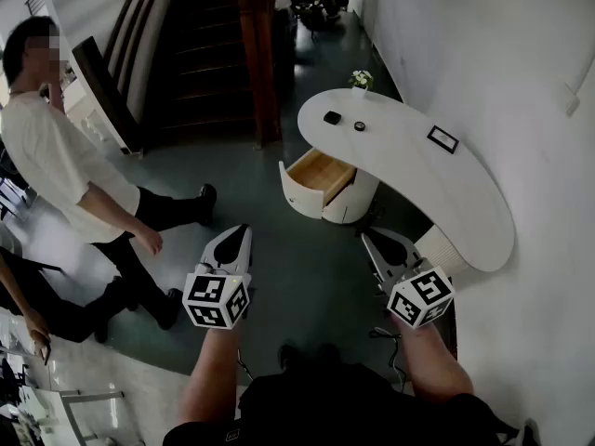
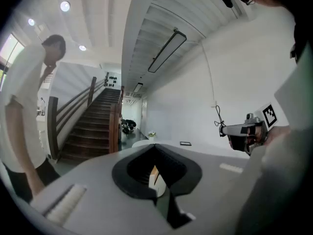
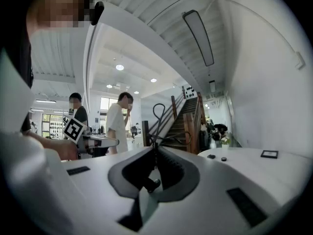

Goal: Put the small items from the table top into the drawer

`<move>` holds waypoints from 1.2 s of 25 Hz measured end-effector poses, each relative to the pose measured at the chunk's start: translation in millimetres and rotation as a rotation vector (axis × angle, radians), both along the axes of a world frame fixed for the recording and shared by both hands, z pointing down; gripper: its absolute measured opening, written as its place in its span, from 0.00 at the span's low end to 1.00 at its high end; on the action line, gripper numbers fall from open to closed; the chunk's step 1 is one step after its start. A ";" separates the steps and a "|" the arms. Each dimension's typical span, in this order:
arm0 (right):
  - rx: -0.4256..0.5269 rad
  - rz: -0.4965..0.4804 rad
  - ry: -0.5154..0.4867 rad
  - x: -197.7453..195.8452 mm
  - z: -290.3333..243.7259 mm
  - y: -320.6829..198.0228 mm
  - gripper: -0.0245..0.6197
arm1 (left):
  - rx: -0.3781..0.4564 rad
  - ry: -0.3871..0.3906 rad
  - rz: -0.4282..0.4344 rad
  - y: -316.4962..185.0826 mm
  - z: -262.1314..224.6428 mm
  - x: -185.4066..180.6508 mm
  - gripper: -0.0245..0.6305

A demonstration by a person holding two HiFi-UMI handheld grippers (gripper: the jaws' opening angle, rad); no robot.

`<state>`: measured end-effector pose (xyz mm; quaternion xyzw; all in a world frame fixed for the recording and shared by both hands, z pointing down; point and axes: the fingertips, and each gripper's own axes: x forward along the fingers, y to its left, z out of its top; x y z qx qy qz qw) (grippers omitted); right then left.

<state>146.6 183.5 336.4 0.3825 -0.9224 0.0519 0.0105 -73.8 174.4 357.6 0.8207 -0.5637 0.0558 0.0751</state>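
A white curved table (image 1: 465,193) stands ahead on the right, its wooden drawer (image 1: 321,175) pulled open at the near left end. On the top lie a small black square item (image 1: 332,117), a small round black item (image 1: 360,125) and a flat dark frame (image 1: 442,138). The same two small items (image 3: 211,156) (image 3: 223,158) show in the right gripper view. My left gripper (image 1: 244,230) and right gripper (image 1: 369,238) are held over the floor short of the table. Both are shut with nothing between their jaws.
A small flower pot (image 1: 361,79) stands at the table's far end. A person in a white shirt (image 1: 51,156) stands at the left, and another person's hand (image 1: 35,328) shows at lower left. A dark staircase (image 1: 214,45) rises behind, and a white wall (image 1: 502,54) runs along the right.
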 end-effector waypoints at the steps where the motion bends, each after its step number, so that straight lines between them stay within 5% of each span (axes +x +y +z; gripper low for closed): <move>1: 0.001 -0.002 -0.001 1.0 0.3 -0.3 0.09 | 0.001 -0.001 0.001 -0.7 0.3 2.0 0.05; 30: -0.018 -0.016 -0.082 60.6 3.6 11.5 0.09 | -0.008 -0.018 0.030 9.0 -5.7 76.1 0.05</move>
